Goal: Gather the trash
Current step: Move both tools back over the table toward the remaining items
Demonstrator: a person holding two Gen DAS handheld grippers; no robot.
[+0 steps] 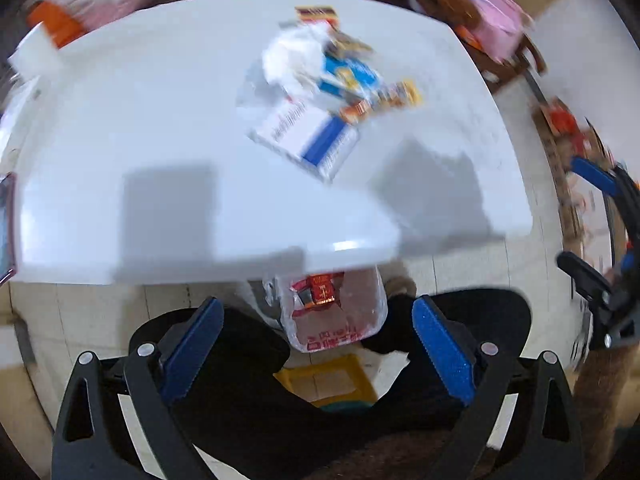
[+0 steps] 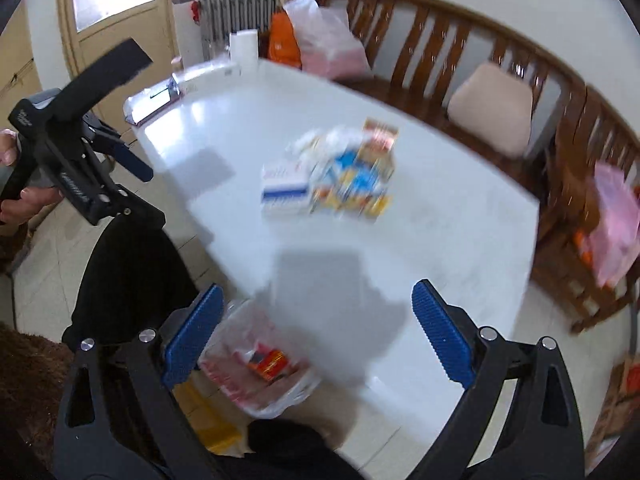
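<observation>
- The blurred heap of colourful wrappers, crumpled white paper and a blue-striped white box (image 1: 320,92) is lying mid-table, well apart from the clear plastic bag (image 1: 336,316) hanging below the white table (image 1: 140,120) edge, so carried scraps are risking dropping onto the floor
- Left tongs (image 1: 318,344) and right tongs (image 2: 318,332) are both gaping wide, released, gripping nothing

A pile of trash (image 1: 324,80) lies on the white table (image 1: 160,120), toward the far side. It has crumpled white paper, blue and yellow wrappers and a flat white box with a blue stripe (image 1: 308,136) at its near edge. A clear plastic bag (image 1: 336,312) sits low by the table's near edge, with a red wrapper (image 1: 320,288) inside.
</observation>
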